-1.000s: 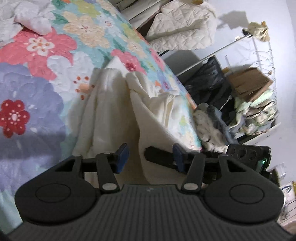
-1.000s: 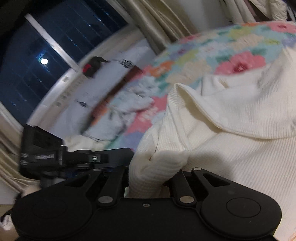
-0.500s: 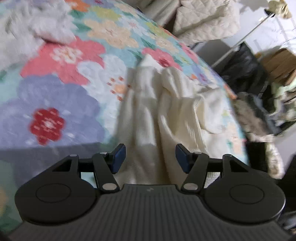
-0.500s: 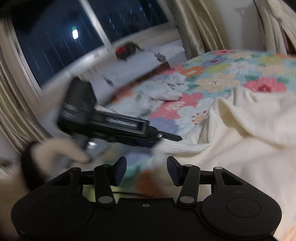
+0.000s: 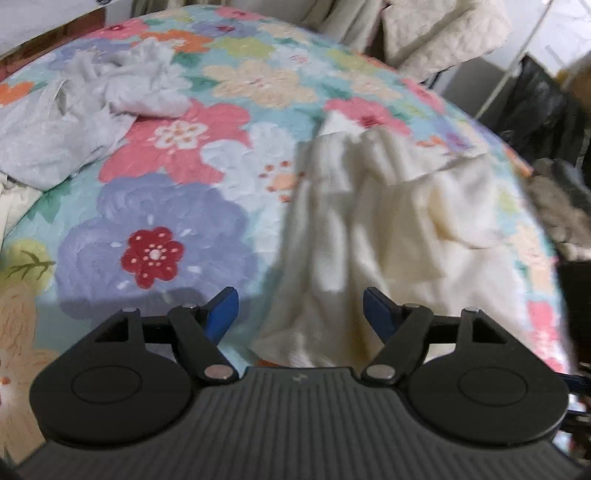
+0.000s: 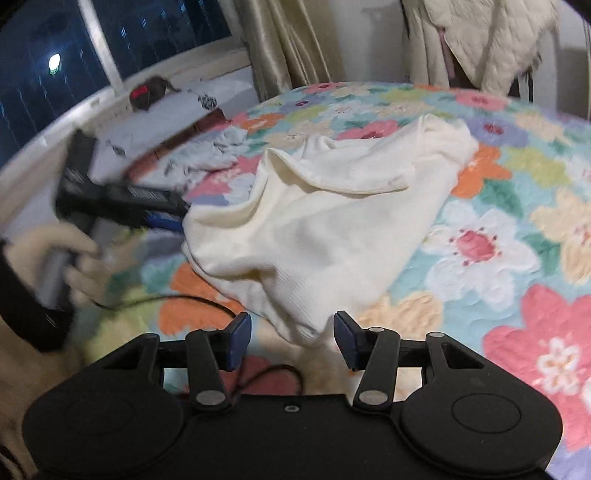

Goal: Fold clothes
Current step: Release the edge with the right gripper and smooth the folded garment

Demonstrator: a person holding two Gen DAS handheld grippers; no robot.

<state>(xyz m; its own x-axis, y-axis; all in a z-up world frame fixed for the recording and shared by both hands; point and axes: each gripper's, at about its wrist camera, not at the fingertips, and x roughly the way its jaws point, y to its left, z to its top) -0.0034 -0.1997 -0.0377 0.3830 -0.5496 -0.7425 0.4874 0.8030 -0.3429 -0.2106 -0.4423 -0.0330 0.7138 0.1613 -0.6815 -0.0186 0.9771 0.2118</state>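
A cream ribbed knit garment (image 5: 384, 229) (image 6: 325, 221) lies crumpled on the floral quilt (image 5: 177, 206) (image 6: 517, 236). My left gripper (image 5: 301, 308) stands open just in front of the garment's near hem, nothing between its blue pads. My right gripper (image 6: 291, 338) is also open, its pads on either side of the garment's near corner without touching it. In the right wrist view the left gripper (image 6: 162, 218) shows at the left, held by a gloved hand (image 6: 70, 258), its tip at the garment's left edge.
A crumpled pale grey garment (image 5: 88, 107) (image 6: 207, 158) lies farther back on the quilt. A quilted cream jacket (image 5: 443, 33) (image 6: 491, 40) hangs behind the bed. Curtains (image 6: 280, 48) and a dark window (image 6: 44, 62) are at the back. A black cable (image 6: 192, 301) runs over the quilt near my right gripper.
My right gripper has let go of the cream garment and pulled back; the garment now lies on the quilt. My left gripper opened wider and drew back from the garment.
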